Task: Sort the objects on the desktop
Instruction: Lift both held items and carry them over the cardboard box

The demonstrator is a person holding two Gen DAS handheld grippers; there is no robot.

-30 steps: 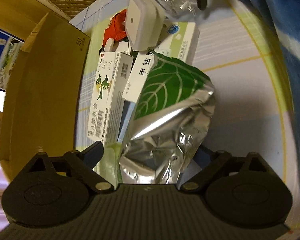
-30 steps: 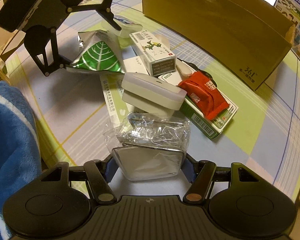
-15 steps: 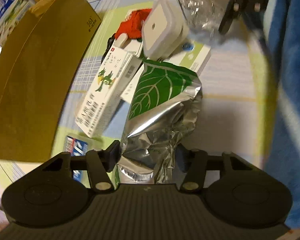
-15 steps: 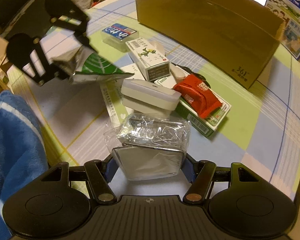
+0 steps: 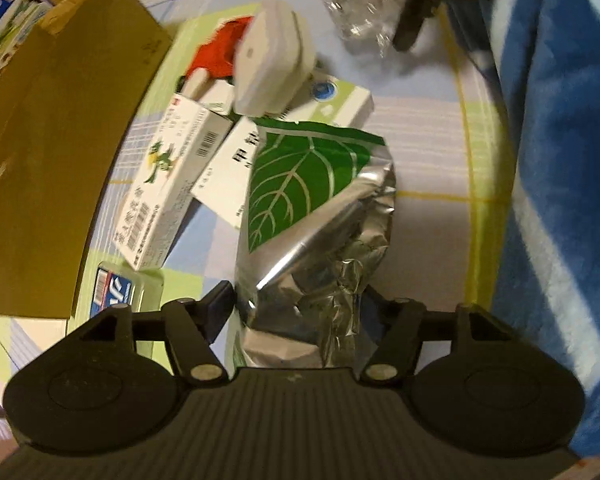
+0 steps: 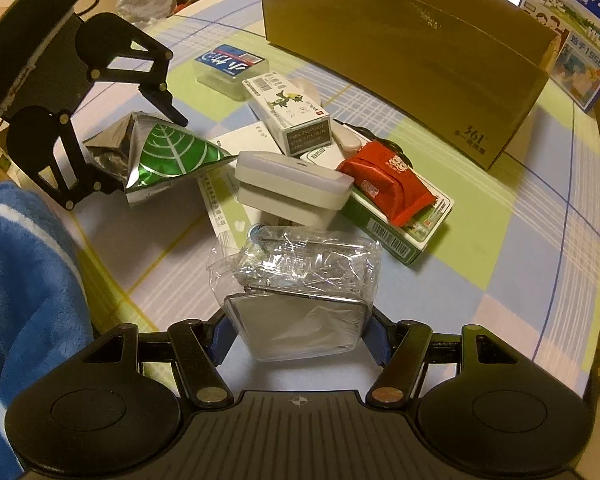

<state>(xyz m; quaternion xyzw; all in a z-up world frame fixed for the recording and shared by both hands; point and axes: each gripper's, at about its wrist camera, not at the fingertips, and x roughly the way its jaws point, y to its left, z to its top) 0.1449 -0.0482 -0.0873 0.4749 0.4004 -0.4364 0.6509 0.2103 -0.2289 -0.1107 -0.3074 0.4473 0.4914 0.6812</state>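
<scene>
A silver foil pouch with a green leaf (image 5: 312,216) lies between the jaws of my left gripper (image 5: 300,304). Both pads touch its crumpled end while the jaws are opening. In the right wrist view the left gripper (image 6: 148,156) holds the pouch (image 6: 172,156) tilted, with its far corner resting on the pile. My right gripper (image 6: 298,336) is shut on a silver pack in clear wrap (image 6: 300,280), both blue pads against its sides. That pack (image 5: 352,8) shows blurred at the top of the left wrist view.
The pile holds a white square case (image 6: 292,184), a red packet (image 6: 384,180), a white medicine box with a green bird (image 6: 292,112), a green-and-white box (image 6: 404,224) and a blue-labelled clear box (image 6: 230,66). A cardboard box (image 6: 400,52) stands behind. A blue fleece sleeve (image 6: 24,280) is at left.
The left jaws closed in from wide onto the pouch's crumpled end, then widened a little. The left gripper rolled and shifted, tilting the pouch. The right gripper and its pack stayed put.
</scene>
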